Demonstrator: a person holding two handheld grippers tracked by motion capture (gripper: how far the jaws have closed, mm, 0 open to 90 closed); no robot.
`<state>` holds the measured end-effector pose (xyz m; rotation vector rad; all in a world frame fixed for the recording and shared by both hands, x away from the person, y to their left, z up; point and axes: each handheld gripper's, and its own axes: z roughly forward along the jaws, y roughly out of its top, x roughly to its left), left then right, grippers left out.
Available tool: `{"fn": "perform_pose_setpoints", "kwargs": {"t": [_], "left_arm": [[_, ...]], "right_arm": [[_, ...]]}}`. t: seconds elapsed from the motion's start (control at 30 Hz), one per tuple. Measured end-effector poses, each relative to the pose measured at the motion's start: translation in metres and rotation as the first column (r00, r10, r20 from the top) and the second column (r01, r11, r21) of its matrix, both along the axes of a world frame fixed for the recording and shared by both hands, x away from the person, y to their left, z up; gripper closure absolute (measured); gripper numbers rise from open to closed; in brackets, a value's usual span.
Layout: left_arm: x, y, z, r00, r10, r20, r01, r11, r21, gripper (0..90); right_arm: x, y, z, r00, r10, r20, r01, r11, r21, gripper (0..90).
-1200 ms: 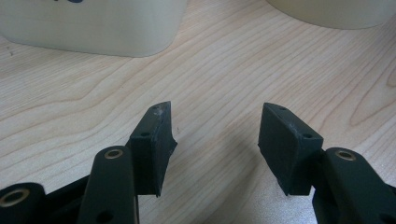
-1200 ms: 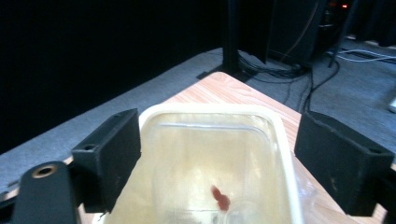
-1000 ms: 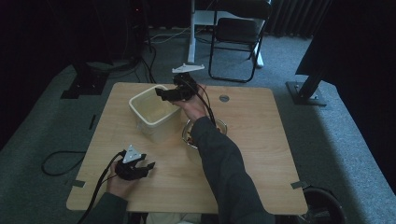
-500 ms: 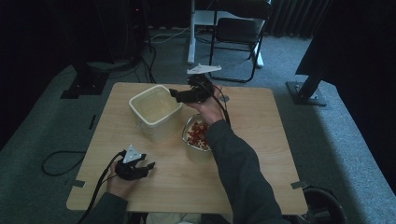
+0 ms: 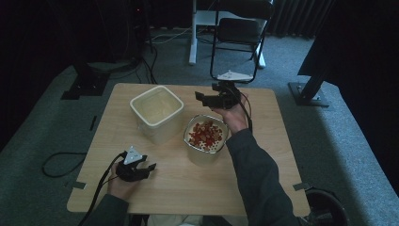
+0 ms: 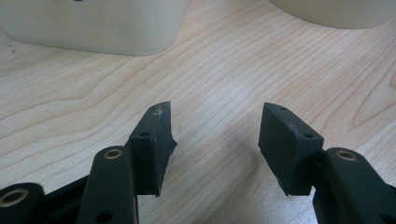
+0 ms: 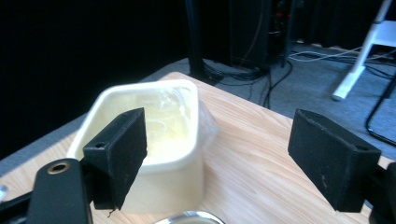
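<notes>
A cream square tub (image 5: 156, 113) with a clear liner stands on the wooden table (image 5: 263, 165), left of centre. Just right of it is a metal bowl (image 5: 205, 136) holding red and pale pieces. My right gripper (image 5: 201, 99) hovers behind the bowl, jaws pointing left toward the tub. Its jaws have just been closing, still stand apart, and hold nothing. In the right gripper view the tub (image 7: 159, 140) lies ahead of the right gripper (image 7: 219, 126), with the bowl's rim (image 7: 187, 218) below. My left gripper (image 5: 149, 170) rests near the front left edge, open and empty (image 6: 217, 112).
A black folding chair (image 5: 237, 35) and a white desk leg (image 5: 193, 37) stand behind the table. Cables (image 5: 61, 162) lie on the grey carpet at the left, and black stand bases (image 5: 308, 92) flank the table. Bare wood lies at the table's right.
My right gripper has moved right, from over the tub's far corner to behind the bowl. The arm has uncovered the bowl. The left gripper has stayed still.
</notes>
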<state>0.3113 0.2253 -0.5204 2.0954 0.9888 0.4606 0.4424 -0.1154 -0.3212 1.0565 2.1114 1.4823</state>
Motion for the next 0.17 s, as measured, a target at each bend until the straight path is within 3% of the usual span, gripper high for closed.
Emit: {"fn": "perform_pose_setpoints", "kwargs": {"t": [0.17], "left_arm": [[0.0, 0.0, 0.0, 1.0, 0.002, -0.002, -0.002, 1.0, 0.002, 45.0]], "right_arm": [[-0.004, -0.018, -0.012, 0.9995, -0.032, -0.004, 0.032, 0.999, -0.026, 19.0]]}}
